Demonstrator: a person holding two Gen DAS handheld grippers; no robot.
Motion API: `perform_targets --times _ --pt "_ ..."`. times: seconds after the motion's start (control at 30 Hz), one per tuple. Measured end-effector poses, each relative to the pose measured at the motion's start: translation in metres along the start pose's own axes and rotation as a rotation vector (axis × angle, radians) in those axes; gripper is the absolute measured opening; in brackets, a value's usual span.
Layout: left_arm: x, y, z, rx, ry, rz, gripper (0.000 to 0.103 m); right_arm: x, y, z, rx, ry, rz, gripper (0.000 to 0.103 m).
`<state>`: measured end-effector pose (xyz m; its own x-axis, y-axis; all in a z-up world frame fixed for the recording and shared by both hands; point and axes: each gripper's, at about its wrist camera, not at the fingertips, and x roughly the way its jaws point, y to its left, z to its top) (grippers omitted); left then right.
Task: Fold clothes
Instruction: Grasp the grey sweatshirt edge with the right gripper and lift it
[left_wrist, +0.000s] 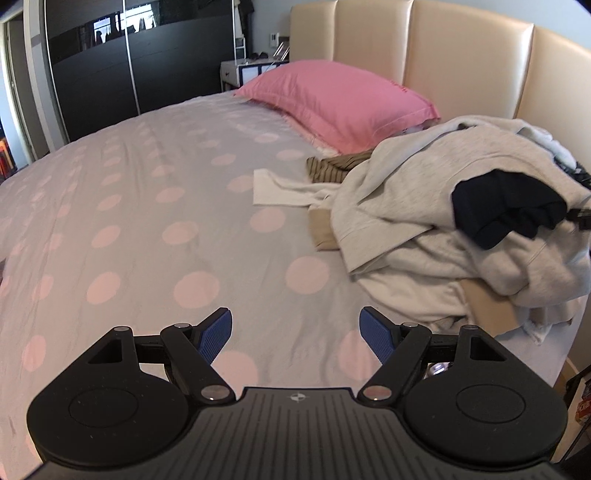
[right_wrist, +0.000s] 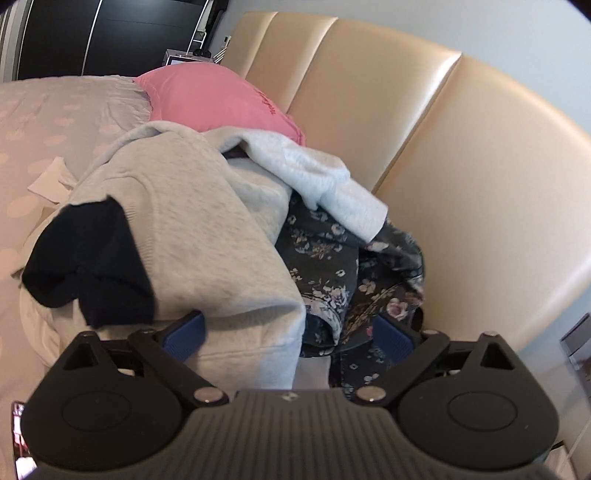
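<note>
The right gripper (right_wrist: 290, 334) spreads its fingers astride the grey sweatshirt (right_wrist: 207, 236) hem atop the pile, apparently to grab it; the left gripper (left_wrist: 295, 334), fingers spread and empty, hovers over bare bed (left_wrist: 147, 206).

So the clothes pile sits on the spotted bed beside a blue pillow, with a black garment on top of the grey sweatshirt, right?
Not quite: the pillow is pink, not blue, as the left wrist view shows. The rest holds: the clothes pile sits on the spotted bed, with the black garment on the grey sweatshirt.

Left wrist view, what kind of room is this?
Most likely a bedroom: a bed with a spotted cover, a pink pillow against a padded headboard, and a dark sliding wardrobe.
</note>
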<state>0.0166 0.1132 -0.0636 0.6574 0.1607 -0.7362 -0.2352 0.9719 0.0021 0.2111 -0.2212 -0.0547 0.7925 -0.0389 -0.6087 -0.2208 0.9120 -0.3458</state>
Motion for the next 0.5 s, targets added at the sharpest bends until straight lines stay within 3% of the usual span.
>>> perform_targets --times 0.03,0.1,0.17,0.33,0.5 --pt "0.001 0.002 -0.001 -0.003 0.004 0.001 0.076 0.003 -0.001 0.002 0.013 0.003 0.018 0.063" --pt "0.000 0.007 -0.004 -0.008 0.008 0.000 0.076 -0.005 0.005 0.008 0.035 -0.019 0.042 0.026" --pt "-0.001 0.011 -0.005 -0.012 0.007 -0.003 0.076 -0.013 0.011 0.014 0.056 -0.044 0.064 0.010" --pt "-0.009 0.023 -0.011 -0.017 -0.011 0.011 0.076 -0.054 0.043 0.031 0.016 -0.127 0.152 0.009" --pt "-0.025 0.048 -0.021 -0.048 -0.017 0.043 0.076 -0.114 0.105 0.046 -0.069 -0.174 0.348 0.009"
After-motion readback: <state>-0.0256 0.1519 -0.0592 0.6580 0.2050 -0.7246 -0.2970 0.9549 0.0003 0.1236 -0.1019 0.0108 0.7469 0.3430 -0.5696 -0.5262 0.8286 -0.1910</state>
